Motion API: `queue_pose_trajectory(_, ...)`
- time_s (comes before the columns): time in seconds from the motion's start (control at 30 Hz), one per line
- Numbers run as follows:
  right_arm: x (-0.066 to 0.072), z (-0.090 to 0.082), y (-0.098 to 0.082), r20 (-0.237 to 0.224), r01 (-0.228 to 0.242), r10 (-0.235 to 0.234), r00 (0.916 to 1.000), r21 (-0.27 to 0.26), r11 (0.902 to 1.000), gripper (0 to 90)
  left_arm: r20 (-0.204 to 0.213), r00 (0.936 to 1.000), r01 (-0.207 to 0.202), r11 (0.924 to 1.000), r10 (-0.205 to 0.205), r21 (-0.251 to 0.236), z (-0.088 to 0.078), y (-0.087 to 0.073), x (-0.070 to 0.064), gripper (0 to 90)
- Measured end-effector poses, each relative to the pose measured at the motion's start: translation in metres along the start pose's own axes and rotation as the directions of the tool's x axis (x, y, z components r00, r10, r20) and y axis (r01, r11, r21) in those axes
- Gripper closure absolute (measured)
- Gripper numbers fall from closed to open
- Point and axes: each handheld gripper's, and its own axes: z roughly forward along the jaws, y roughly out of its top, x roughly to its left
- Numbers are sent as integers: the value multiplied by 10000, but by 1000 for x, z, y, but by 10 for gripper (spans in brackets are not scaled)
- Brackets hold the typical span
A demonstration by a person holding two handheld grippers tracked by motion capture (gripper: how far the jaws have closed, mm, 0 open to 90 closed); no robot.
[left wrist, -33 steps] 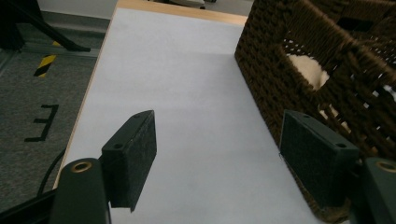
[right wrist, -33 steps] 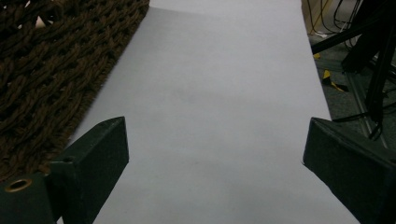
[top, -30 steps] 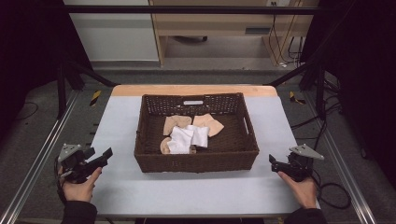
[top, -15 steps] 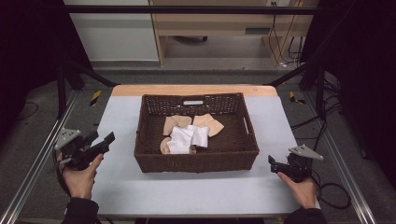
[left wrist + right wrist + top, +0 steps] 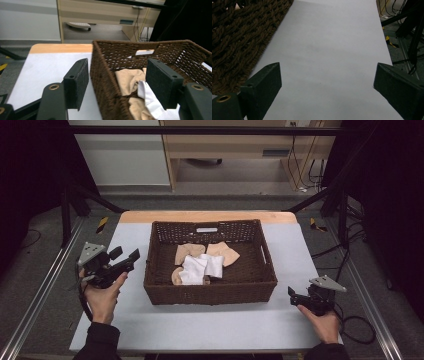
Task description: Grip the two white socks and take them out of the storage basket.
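The left gripper (image 5: 125, 255) has its jaws spread wide and empty, raised off the bench (image 5: 210, 325) near its left edge and aimed at the left wall of the wicker basket (image 5: 210, 295). Inside the basket, at the bench's middle, lie white cloths (image 5: 200, 268) over beige cloths (image 5: 225, 252). The right gripper (image 5: 293, 296) sits low by the bench's near right corner, jaws wide apart, holding nothing.
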Motion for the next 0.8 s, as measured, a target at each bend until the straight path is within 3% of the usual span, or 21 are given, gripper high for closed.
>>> queue_pose_trajectory(0.03, 0, 0, 0, -5, -29, 29, 10000, 13, 10000, 80, 92, 9998, -179, 9998, 179, 32, 5, 3, -8, 347)
queue_pose_trajectory(0.3, 0, -1, 0, -6, -56, 56, 10000, -15, 10000, 81, 257, 9984, -516, 9986, 513, 127, 18, 14, -29, 342)
queue_pose_trajectory(0.4, 0, -1, 0, 19, -23, 23, 10000, -33, 10000, 82, 234, 9963, -838, 9962, 832, 247, 25, 19, -40, 340)
queue_pose_trajectory(0.8, 0, 0, 0, 15, 62, -62, 10000, 2, 10000, 82, 208, 9900, -1397, 9900, 1393, 193, 50, 26, -60, 363)
